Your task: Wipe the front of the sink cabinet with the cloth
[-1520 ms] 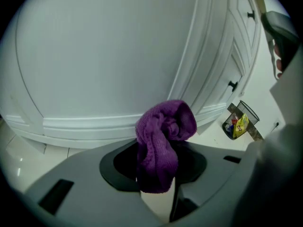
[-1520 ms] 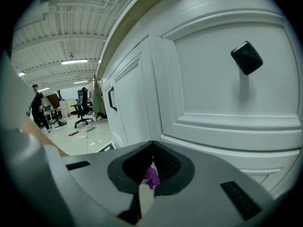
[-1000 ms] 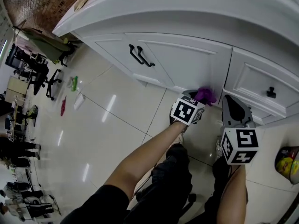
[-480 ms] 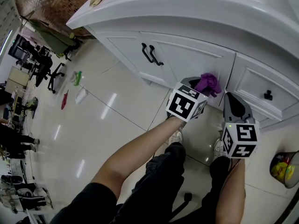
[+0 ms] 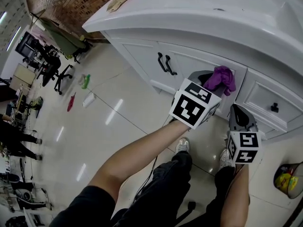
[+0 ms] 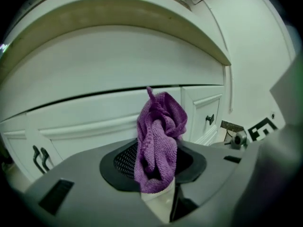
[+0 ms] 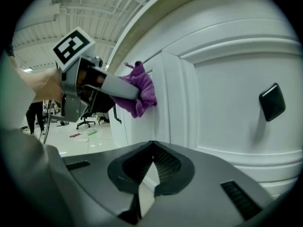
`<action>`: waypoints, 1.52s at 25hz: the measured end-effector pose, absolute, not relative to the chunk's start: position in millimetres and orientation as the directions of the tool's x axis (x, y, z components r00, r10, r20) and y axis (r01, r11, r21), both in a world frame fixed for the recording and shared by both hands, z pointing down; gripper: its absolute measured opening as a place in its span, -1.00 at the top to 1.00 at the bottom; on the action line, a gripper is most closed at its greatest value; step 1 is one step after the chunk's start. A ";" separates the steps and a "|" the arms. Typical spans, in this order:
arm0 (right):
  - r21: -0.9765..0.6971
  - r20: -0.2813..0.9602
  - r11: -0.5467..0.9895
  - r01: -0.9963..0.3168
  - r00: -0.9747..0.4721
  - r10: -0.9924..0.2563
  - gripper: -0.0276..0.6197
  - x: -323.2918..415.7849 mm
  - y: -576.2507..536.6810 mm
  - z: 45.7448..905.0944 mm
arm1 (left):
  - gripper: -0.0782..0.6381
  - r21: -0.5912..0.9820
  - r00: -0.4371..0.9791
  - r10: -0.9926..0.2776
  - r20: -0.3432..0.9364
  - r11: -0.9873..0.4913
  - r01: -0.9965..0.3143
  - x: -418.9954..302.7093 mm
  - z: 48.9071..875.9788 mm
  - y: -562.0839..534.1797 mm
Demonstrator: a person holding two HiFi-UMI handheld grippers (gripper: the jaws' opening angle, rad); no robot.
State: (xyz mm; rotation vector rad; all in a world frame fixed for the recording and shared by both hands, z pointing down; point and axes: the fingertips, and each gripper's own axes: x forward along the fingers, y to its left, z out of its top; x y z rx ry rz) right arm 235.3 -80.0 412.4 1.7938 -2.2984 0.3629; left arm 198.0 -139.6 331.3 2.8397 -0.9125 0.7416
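At the upper middle of the head view, a pair of black handles (image 5: pixel 164 63) sits on a door of the white cabinet (image 5: pixel 140 55). Just right of them, the left gripper (image 5: pixel 210 79) pinches the purple cloth (image 5: pixel 221 78), jaws clamped on its bunched lower end. In the right gripper view the cloth looks to be against the upright strip between door and drawer. Farther right and lower, the right gripper (image 5: pixel 238 111) is pressed together on nothing, near the drawer with the black knob (image 5: pixel 275 108).

Wiping seems under way. The next stroke calls for holding the cloth to the surface and sweeping it across the panels. No brand or writing is readable; the gripper cubes carry only black-and-white square patterns.
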 end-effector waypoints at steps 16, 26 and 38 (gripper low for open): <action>-0.065 0.307 0.267 -0.961 -0.274 -0.911 0.91 218.4 -84.3 413.4 | 0.37 -0.066 0.730 -0.585 0.352 -0.794 -0.605 176.4 255.1 -145.1; -0.071 0.303 0.271 -0.960 -0.280 -0.911 0.91 213.7 -87.5 409.9 | 0.37 -0.071 0.710 -0.612 0.349 -0.773 -0.631 162.4 282.2 -157.0; -0.051 0.321 0.281 -0.958 -0.282 -0.904 0.91 211.0 -88.9 417.0 | 0.37 0.010 0.709 -0.576 0.406 -0.773 -0.634 157.3 361.7 -164.6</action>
